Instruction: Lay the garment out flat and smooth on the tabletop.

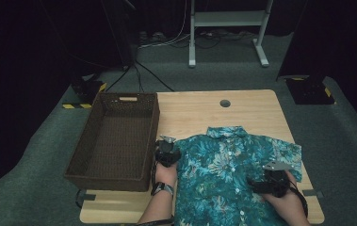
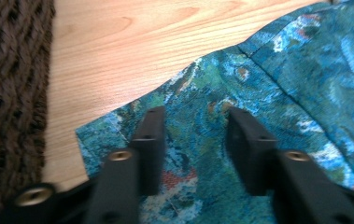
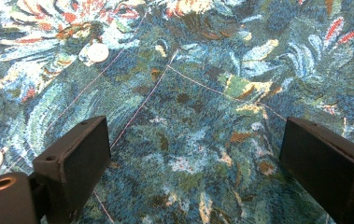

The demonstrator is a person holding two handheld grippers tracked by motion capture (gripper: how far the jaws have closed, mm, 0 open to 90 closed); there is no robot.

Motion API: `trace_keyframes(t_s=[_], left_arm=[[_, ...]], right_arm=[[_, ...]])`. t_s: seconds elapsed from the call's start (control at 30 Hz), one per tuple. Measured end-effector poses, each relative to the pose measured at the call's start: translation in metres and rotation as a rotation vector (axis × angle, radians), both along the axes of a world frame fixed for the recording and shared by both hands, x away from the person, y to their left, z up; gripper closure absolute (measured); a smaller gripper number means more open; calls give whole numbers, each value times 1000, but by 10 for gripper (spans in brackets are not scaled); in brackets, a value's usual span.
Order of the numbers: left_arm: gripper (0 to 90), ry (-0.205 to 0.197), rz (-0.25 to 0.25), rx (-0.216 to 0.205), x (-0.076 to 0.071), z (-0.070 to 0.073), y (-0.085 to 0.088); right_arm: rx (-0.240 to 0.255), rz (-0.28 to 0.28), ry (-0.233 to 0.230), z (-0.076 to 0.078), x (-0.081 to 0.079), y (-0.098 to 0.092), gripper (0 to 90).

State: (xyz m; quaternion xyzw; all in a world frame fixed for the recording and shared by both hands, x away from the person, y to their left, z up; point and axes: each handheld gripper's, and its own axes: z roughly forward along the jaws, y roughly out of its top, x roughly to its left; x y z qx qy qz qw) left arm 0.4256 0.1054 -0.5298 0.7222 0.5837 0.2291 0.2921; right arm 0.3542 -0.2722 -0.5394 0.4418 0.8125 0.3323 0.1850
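- At the far left of the table (image 1: 199,113) stands a dark woven basket (image 1: 115,139), with nothing in it as far as the high view shows.
- Just right of the basket, the left claw (image 2: 195,140) sits at the shirt's (image 1: 228,174) left sleeve (image 2: 118,135). Its jaws stand apart with sleeve cloth lying flat between them, and no fold is pinched yet.
- The shirt itself, teal with a floral print, lies spread face up on the table, collar away from the person, buttons (image 3: 97,52) down the middle.
- It looks light, thin and limp: it should drape and slide rather than hold a shape, so a pinch at a hem or seam, where the cloth is doubled, seems the surest hold.
- Farthest right, the right claw (image 3: 193,163) hovers low over the shirt's right front, jaws wide apart and gripping nothing.
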Motion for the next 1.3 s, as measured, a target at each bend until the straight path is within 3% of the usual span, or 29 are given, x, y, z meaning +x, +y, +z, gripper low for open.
trace_keyframes(t_s=[0.17, 0.27, 0.33, 0.4, 0.67, 0.87, 1.13, 1.3], left_arm=[[828, -4, 4, 2, -3, 0, -7], [885, -14, -6, 18, -3, -1, -10], [891, -9, -26, 32, -3, 0, -12], [893, -2, -25, 19, -3, 2, -12], [893, -64, -67, 34, -10, 21, -15], [893, -88, -118, 33, -13, 33, -27], [893, -98, -228, 114, -19, 36, -58], [892, -76, -282, 161, -21, 24, -79]], right_arm=[[1, 1, -3, 0, 0, 0, 87], [3, 3, -4, 0, 0, 0, 87], [4, 5, -5, 0, 0, 0, 88], [5, 6, -6, -1, 0, -1, 88], [7, 4, -4, -1, 0, 0, 88], [5, 5, -6, -1, -1, -1, 91], [4, -1, -6, 0, -1, 0, 92], [4, 0, -5, 0, -1, 0, 93]])
